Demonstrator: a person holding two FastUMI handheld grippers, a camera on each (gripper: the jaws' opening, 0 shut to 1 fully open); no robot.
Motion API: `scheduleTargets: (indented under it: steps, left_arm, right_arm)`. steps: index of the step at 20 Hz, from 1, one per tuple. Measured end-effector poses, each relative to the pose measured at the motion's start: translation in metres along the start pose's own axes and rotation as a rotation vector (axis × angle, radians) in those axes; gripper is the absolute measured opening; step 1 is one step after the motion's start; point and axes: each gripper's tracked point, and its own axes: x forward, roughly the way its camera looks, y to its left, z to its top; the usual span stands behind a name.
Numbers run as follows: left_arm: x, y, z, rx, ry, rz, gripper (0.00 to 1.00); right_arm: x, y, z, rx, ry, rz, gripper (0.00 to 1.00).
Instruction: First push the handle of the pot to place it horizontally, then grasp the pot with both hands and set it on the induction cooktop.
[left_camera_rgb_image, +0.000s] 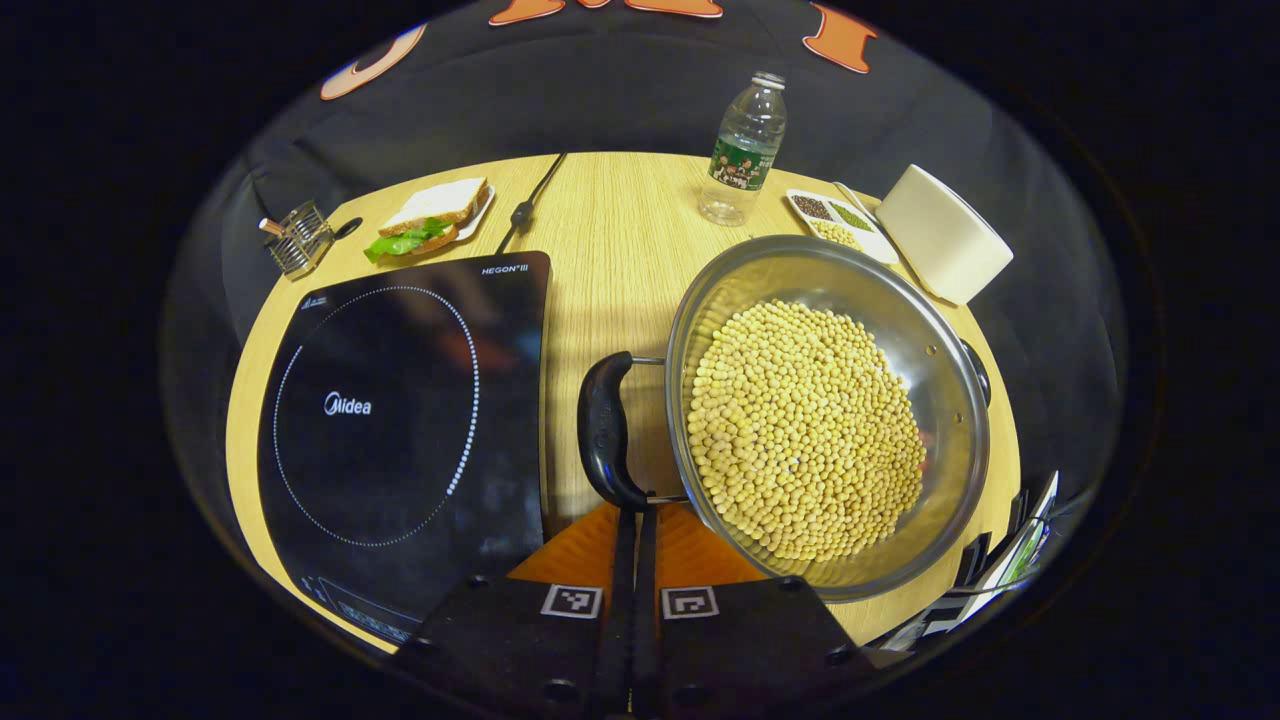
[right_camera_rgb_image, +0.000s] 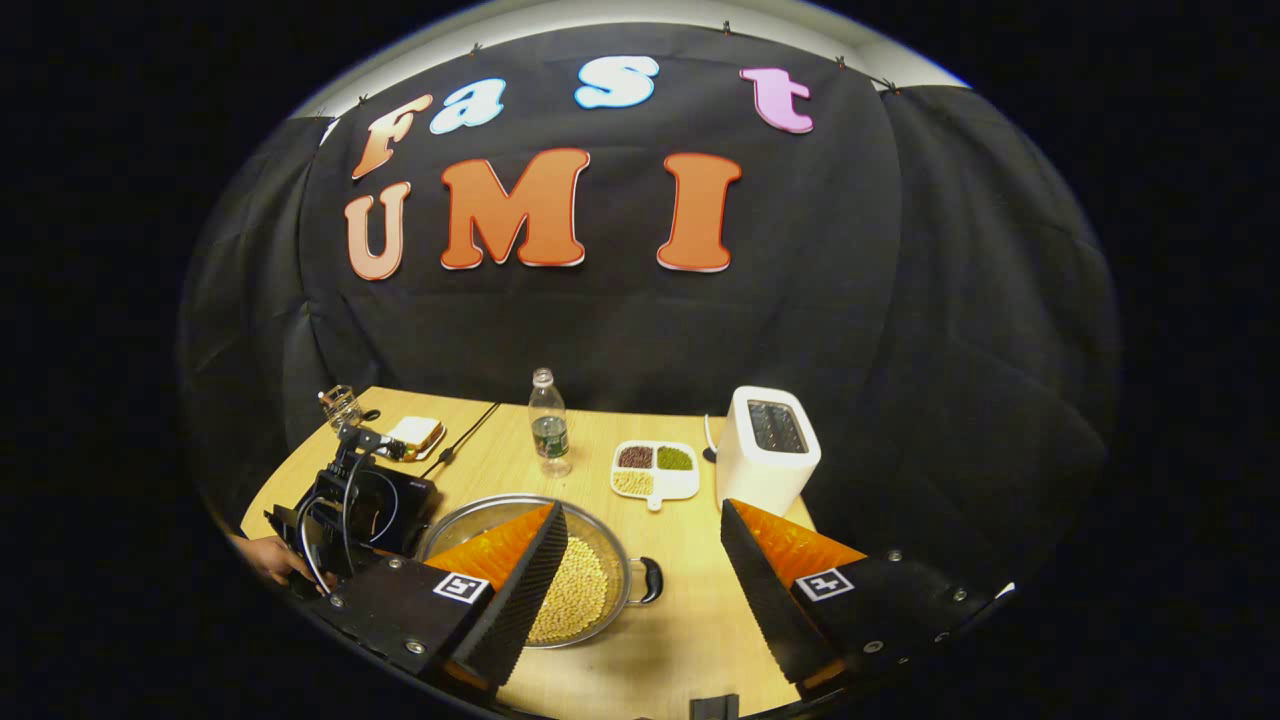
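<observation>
The left gripper view looks steeply down, close over the pot (left_camera_rgb_image: 828, 415); the right gripper view faces the wall from higher, sharing pot (right_camera_rgb_image: 580, 590) and bottle (right_camera_rgb_image: 549, 423).

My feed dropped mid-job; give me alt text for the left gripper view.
The left gripper, fingers closed together, has its tips at the near end of the black handle of a steel pot filled with soybeans. The black induction cooktop lies just left of the pot on the wooden table.

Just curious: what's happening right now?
Left gripper shut at pot handle. Right gripper open, above table. Pot beside cooktop. Path clear.
</observation>
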Motion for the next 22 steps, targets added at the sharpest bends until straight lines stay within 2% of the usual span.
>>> scheduleTargets:
  steps: [5,9,13,15,18,19,20,21,22]
  left_arm:
    - [-0.013,-0.003,0.003,-0.004,-0.024,-0.037,0.08]
    - [-0.036,-0.007,0.021,-0.031,-0.101,-0.096,0.08]
    - [-0.038,0.000,0.037,-0.045,-0.150,-0.097,0.08]
    - [-0.033,-0.011,0.041,-0.044,-0.147,-0.136,0.22]
    - [-0.022,-0.013,0.048,-0.045,-0.157,-0.130,0.67]
    - [-0.017,-0.011,0.051,-0.047,-0.163,-0.117,0.67]
    - [-0.014,-0.009,0.057,-0.039,-0.178,-0.105,0.80]
    - [-0.011,-0.007,0.061,-0.028,-0.189,-0.097,0.83]
    - [-0.009,-0.006,0.064,-0.015,-0.190,-0.087,0.81]
  right_arm:
    - [0.025,0.011,-0.048,0.040,0.160,0.028,0.96]
    - [0.044,0.020,-0.082,0.067,0.253,0.041,0.96]
    - [0.060,0.019,-0.104,0.056,0.310,0.040,0.96]
    - [0.067,0.019,-0.113,0.046,0.332,0.040,0.96]
    - [0.080,0.018,-0.124,0.032,0.362,0.040,0.96]
    - [0.084,0.016,-0.128,0.026,0.370,0.033,0.96]
    - [0.089,0.015,-0.131,0.024,0.379,0.030,0.96]
    - [0.093,0.015,-0.135,0.022,0.389,0.025,0.96]
    - [0.099,0.014,-0.139,0.022,0.401,0.023,0.96]
